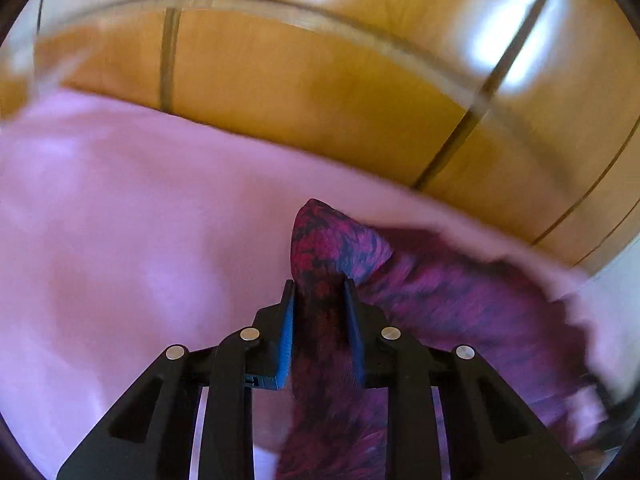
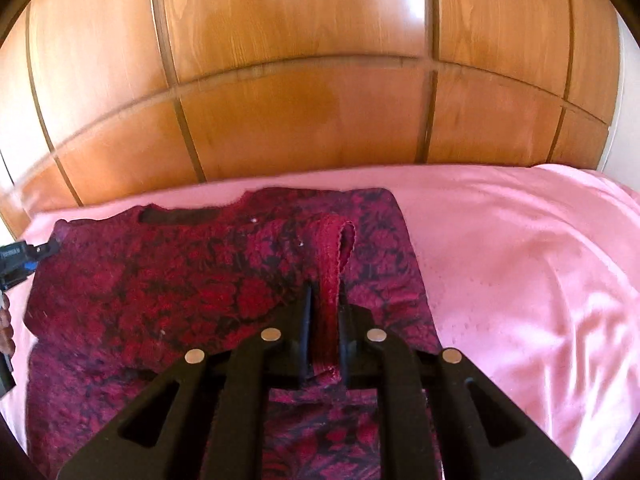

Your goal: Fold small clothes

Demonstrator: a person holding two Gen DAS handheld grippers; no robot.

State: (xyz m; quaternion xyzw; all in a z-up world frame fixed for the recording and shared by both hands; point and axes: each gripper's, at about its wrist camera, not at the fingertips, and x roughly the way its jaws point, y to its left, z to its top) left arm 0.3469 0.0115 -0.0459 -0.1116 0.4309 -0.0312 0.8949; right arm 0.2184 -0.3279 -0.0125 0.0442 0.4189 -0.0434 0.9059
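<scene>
A dark red and black flower-patterned top [image 2: 160,288] lies spread on the pink sheet [image 2: 520,260], its neckline toward the wooden panels. In the right wrist view my right gripper [image 2: 326,300] is shut on a raised red fold of the top's right side [image 2: 334,248]. My left gripper [image 2: 48,247] shows at the far left edge, at the top's left shoulder corner. In the blurred left wrist view the left gripper [image 1: 318,292] is shut on a bunched peak of the same fabric [image 1: 332,240], which trails off to the right.
Glossy wooden panels [image 2: 300,120] rise straight behind the bed's far edge. The pink sheet stretches wide to the right of the top [image 2: 540,320]. A pale wall strip [image 2: 624,140] stands at the far right. Part of a hand [image 2: 6,328] shows at the left edge.
</scene>
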